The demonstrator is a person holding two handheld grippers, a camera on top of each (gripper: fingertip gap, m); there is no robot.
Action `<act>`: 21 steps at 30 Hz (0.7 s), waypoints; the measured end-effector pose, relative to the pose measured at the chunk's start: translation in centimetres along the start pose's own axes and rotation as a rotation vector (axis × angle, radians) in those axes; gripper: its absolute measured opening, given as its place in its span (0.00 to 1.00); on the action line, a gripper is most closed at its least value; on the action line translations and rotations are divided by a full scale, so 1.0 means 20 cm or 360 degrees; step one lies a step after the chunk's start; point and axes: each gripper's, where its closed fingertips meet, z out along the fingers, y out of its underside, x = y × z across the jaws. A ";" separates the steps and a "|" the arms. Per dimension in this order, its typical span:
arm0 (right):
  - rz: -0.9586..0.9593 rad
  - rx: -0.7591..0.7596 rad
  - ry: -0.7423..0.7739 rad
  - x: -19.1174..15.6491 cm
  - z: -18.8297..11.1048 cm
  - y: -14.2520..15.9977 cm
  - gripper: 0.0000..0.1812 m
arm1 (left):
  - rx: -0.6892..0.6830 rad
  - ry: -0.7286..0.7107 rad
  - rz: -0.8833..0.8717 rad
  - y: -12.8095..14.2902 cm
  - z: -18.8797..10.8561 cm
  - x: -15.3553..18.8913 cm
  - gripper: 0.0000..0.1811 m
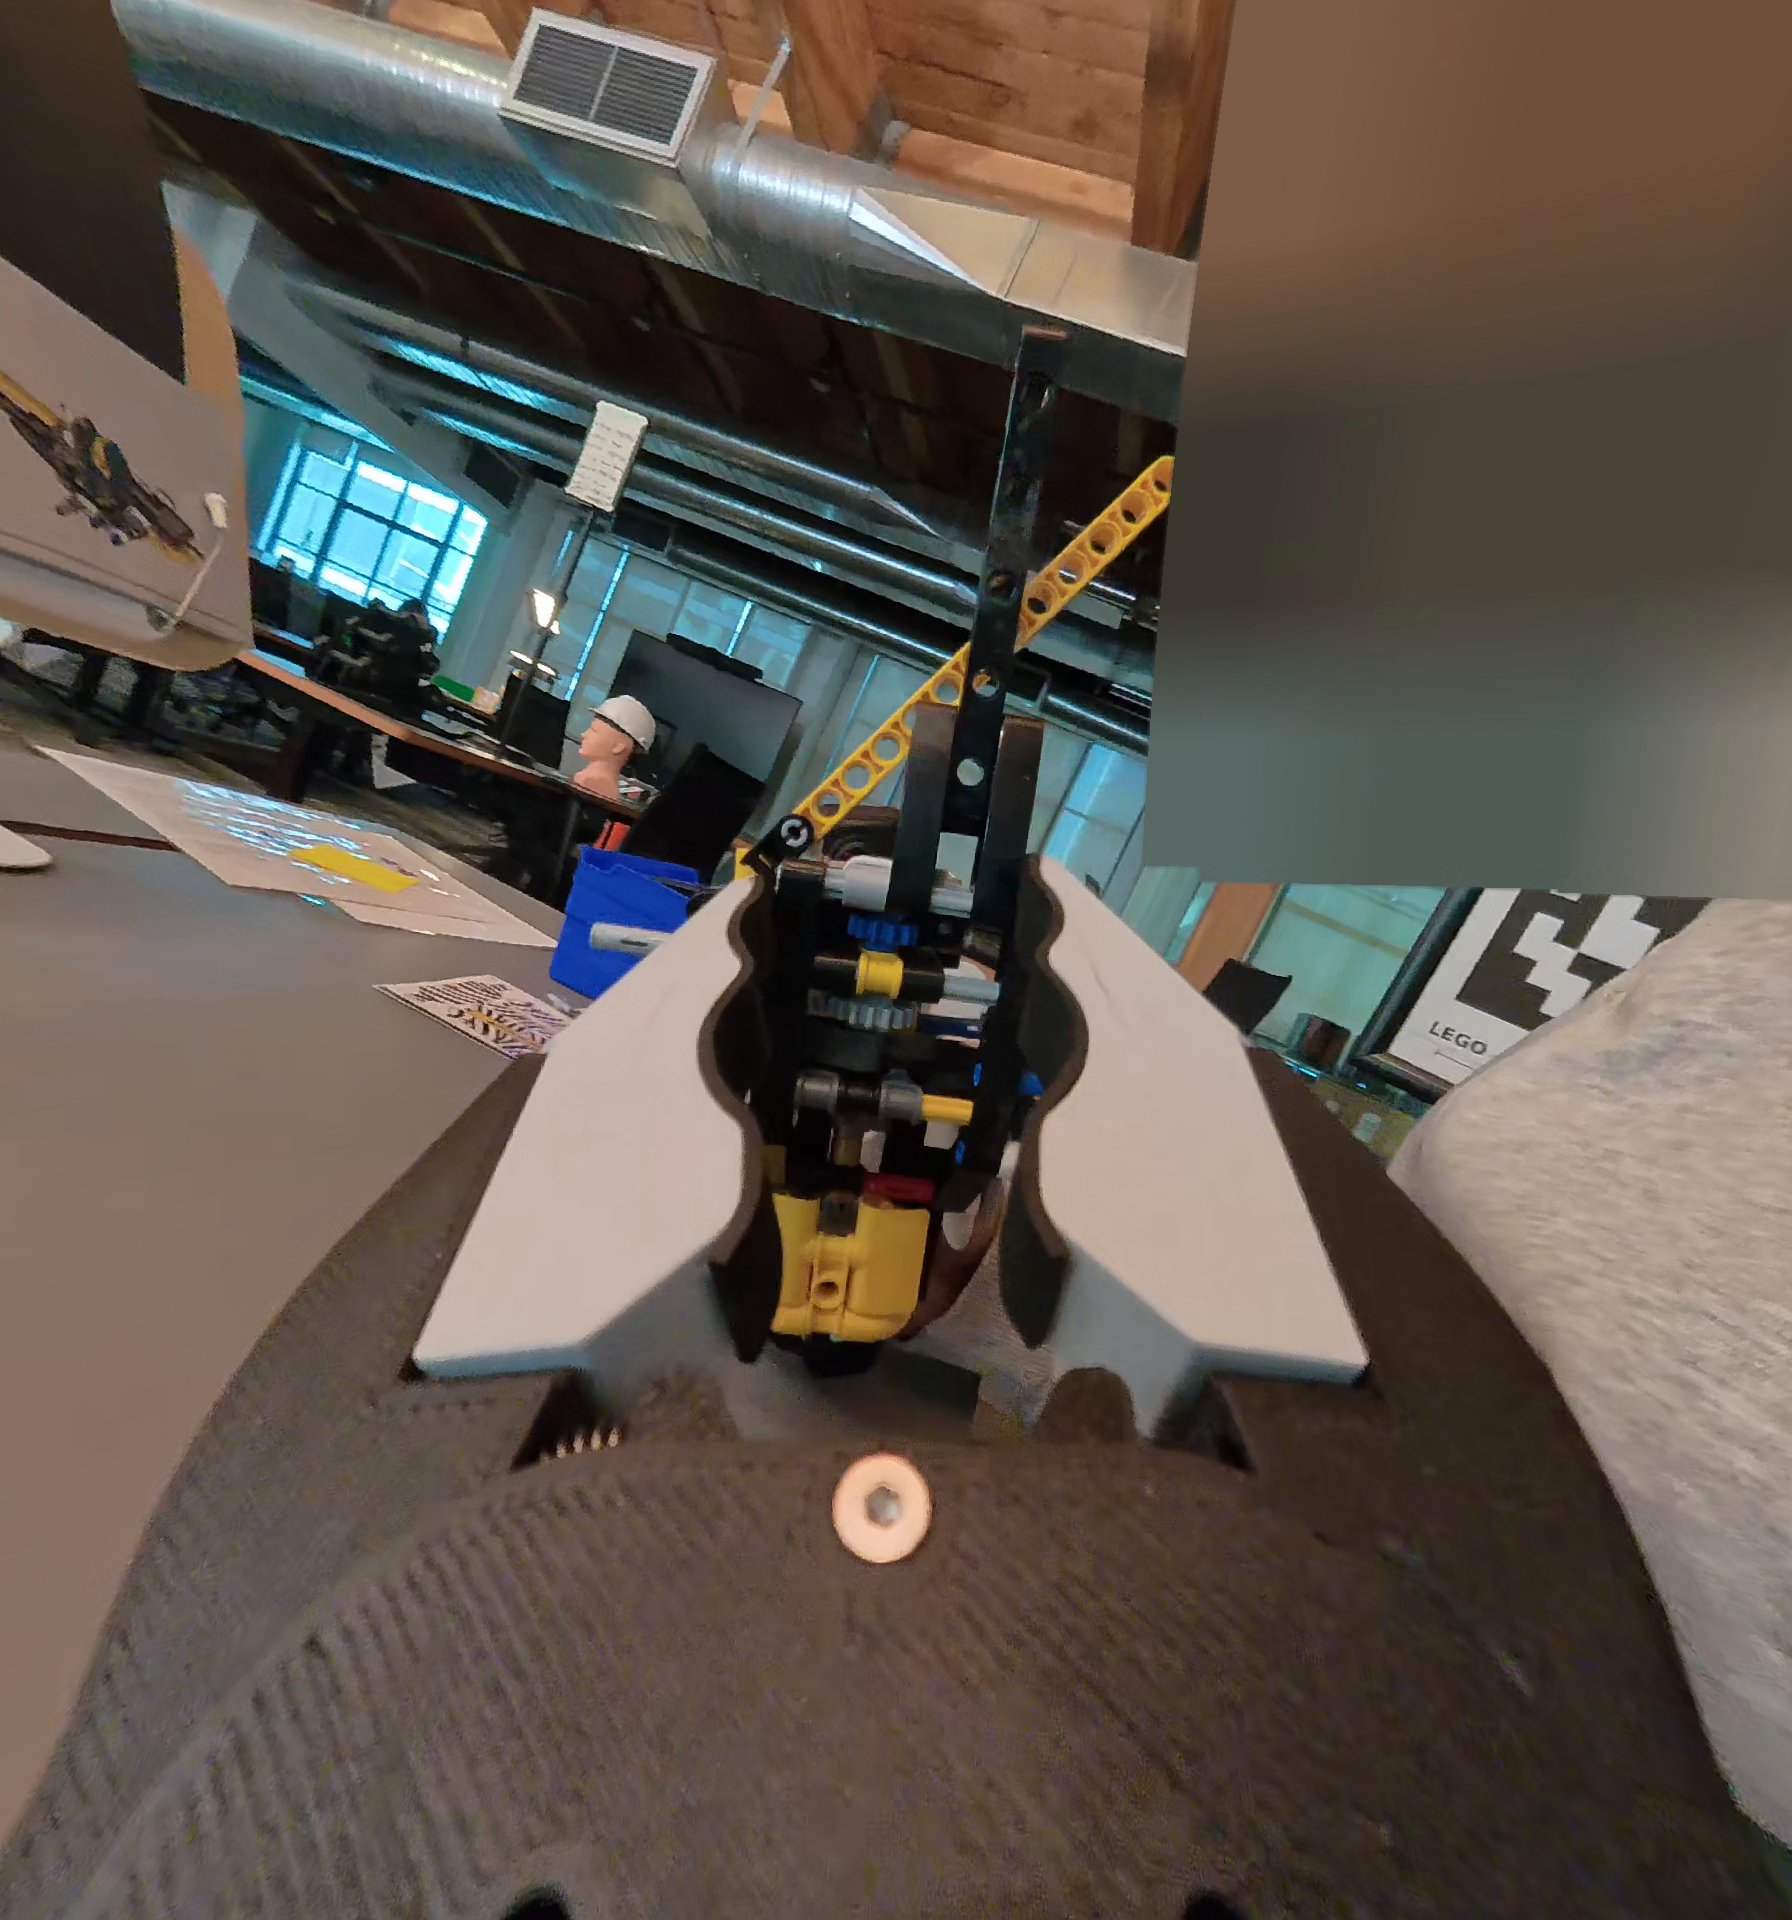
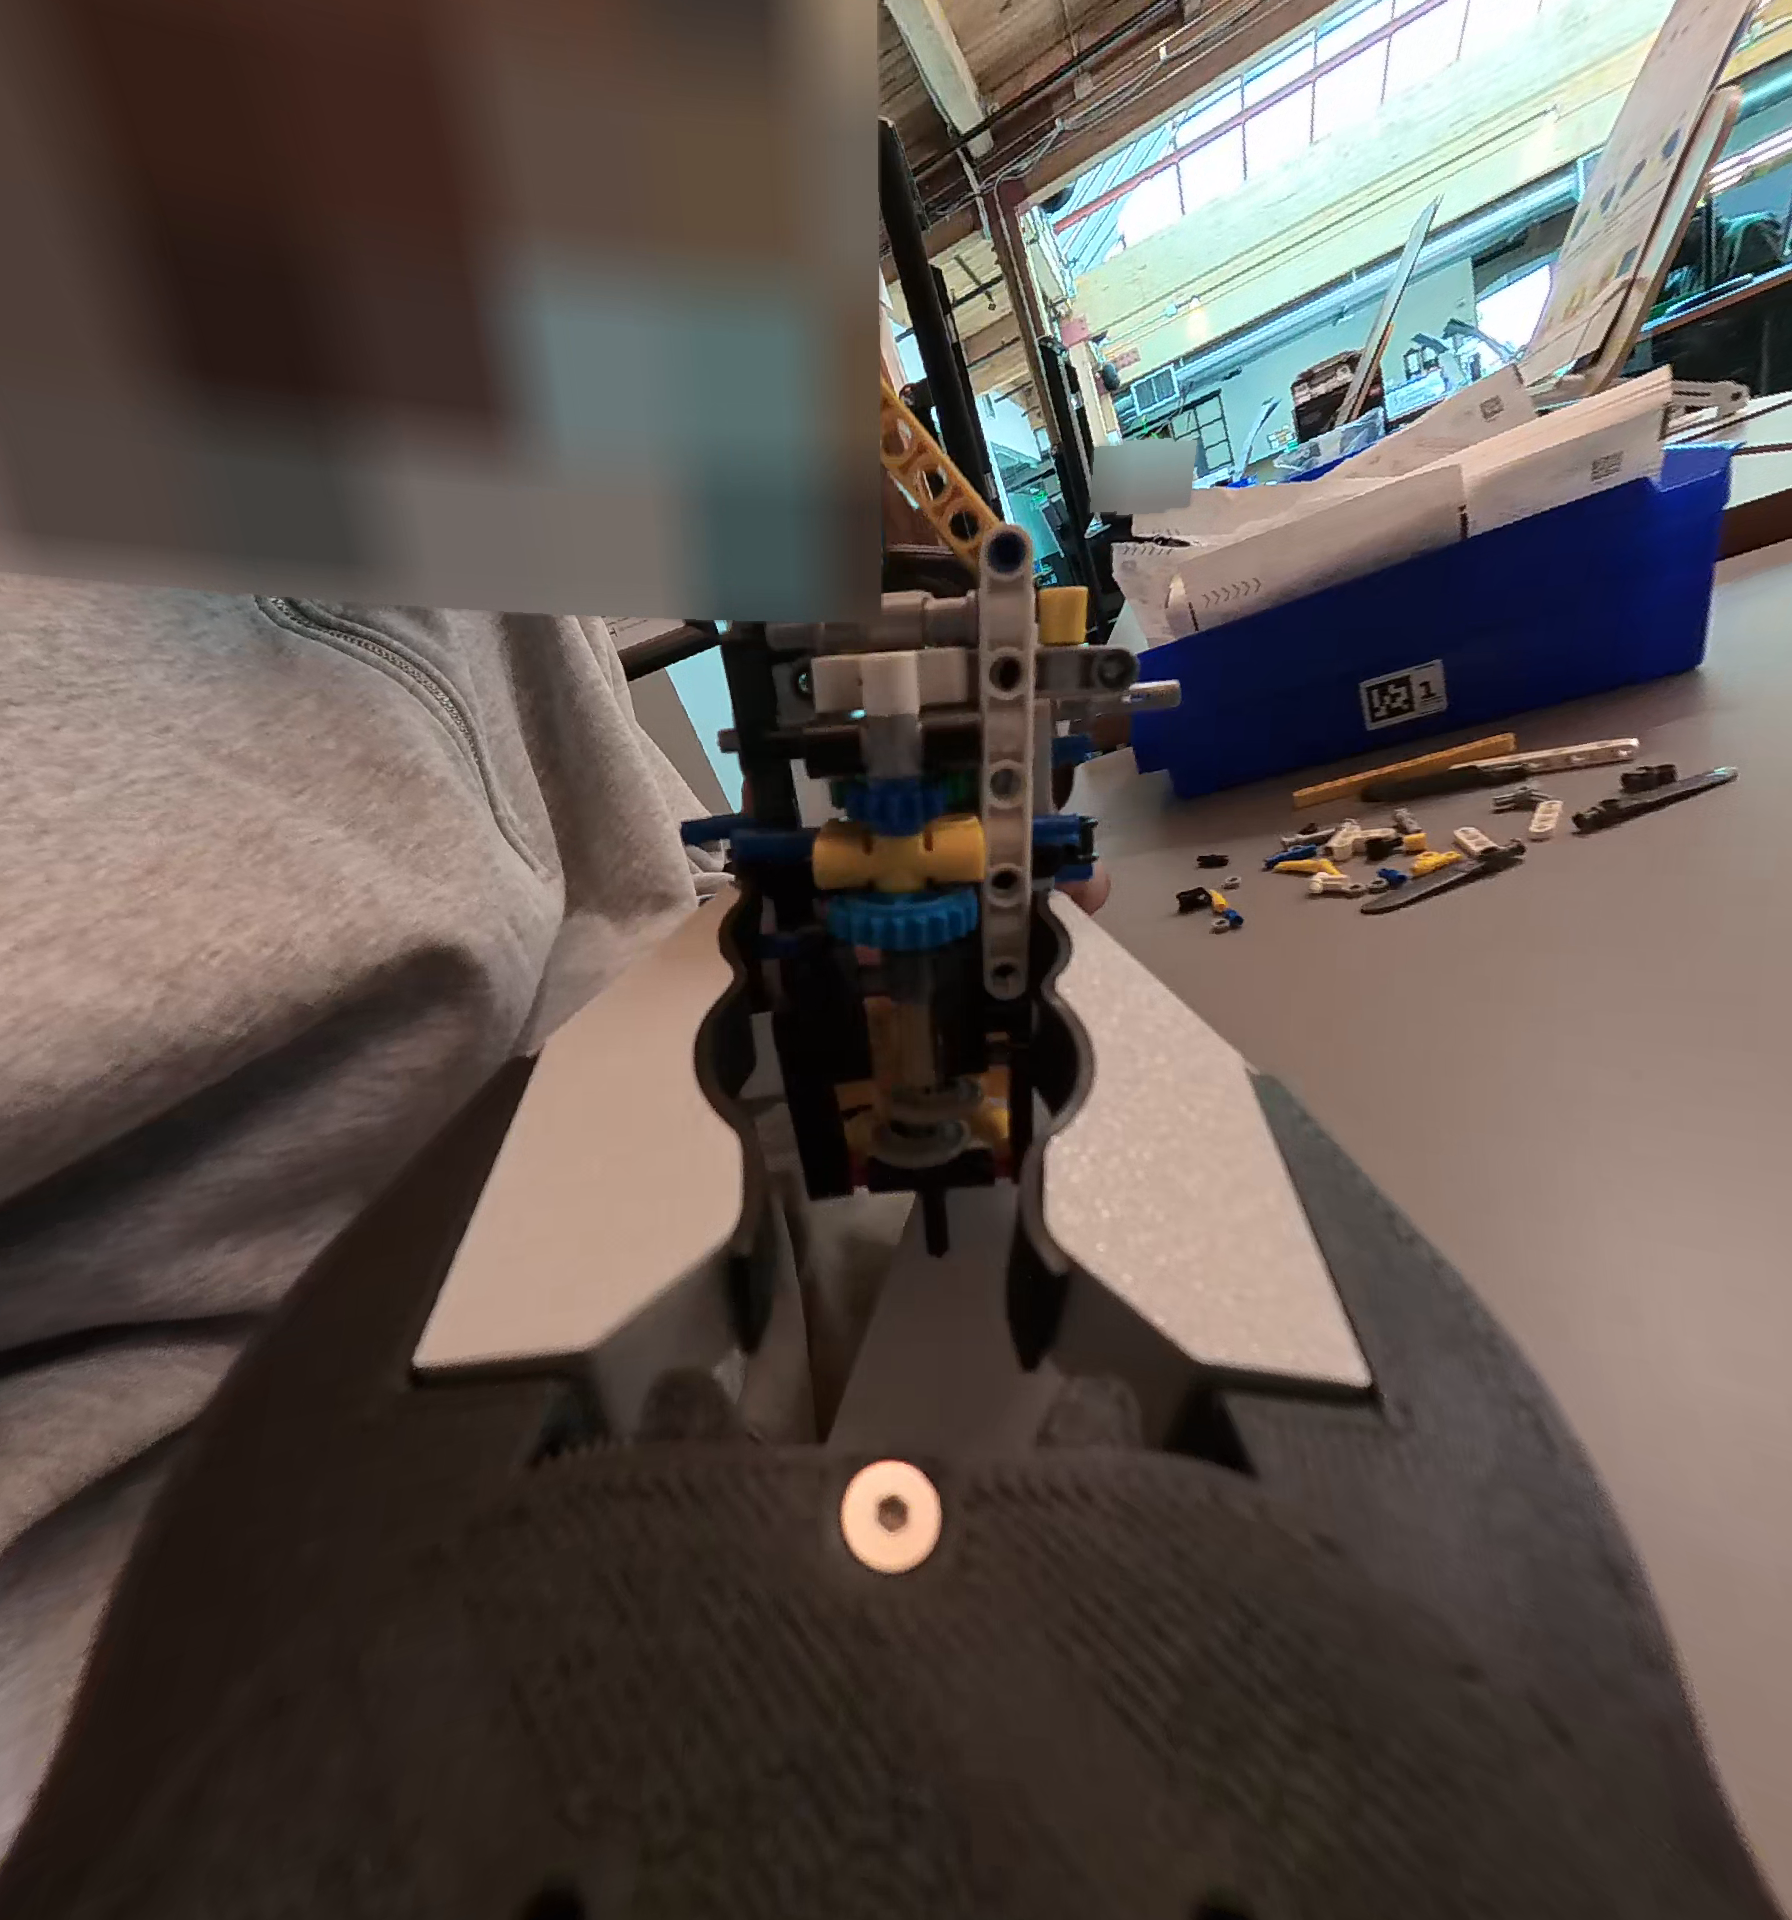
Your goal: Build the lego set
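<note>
Both grippers hold one lego model, a black, yellow and blue technic build with gears and axles. In the left wrist view my left gripper (image 1: 887, 914) is shut on the lego model (image 1: 887, 1091), held up in the air; a long yellow beam (image 1: 1068, 582) and a black beam (image 1: 1011, 540) rise from it. In the right wrist view my right gripper (image 2: 887, 925) is shut on the same model (image 2: 892, 862), with a light grey beam (image 2: 1006, 779) and blue gears (image 2: 892, 920) facing the camera. The model's far side is hidden.
Several loose lego pieces (image 2: 1411, 842) lie on the grey table (image 2: 1443, 1143) at right, before a blue bin (image 2: 1443, 634) of papers. The bin (image 1: 617, 914) and an instruction sheet (image 1: 279, 831) show at left. A person's grey sleeve (image 2: 248, 883) is close by. About 5 cm separates my left fingertips from my right.
</note>
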 end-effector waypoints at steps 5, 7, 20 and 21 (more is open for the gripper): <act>0.0005 0.0013 -0.0023 -0.01 0.01 0.00 0.28 | 0.0012 -0.0033 0.0063 -0.01 0.00 0.01 0.26; 0.0011 0.0009 -0.0028 -0.01 0.01 0.00 0.28 | 0.0016 -0.0023 0.0058 -0.01 0.00 0.02 0.26; 0.0016 -0.0061 -0.0021 -0.02 0.01 0.04 0.28 | -0.0013 -0.0015 0.0144 0.00 0.00 0.03 0.25; 0.0014 -0.0067 -0.0022 -0.02 0.01 0.04 0.28 | -0.0022 -0.0006 0.0143 0.00 0.00 0.03 0.25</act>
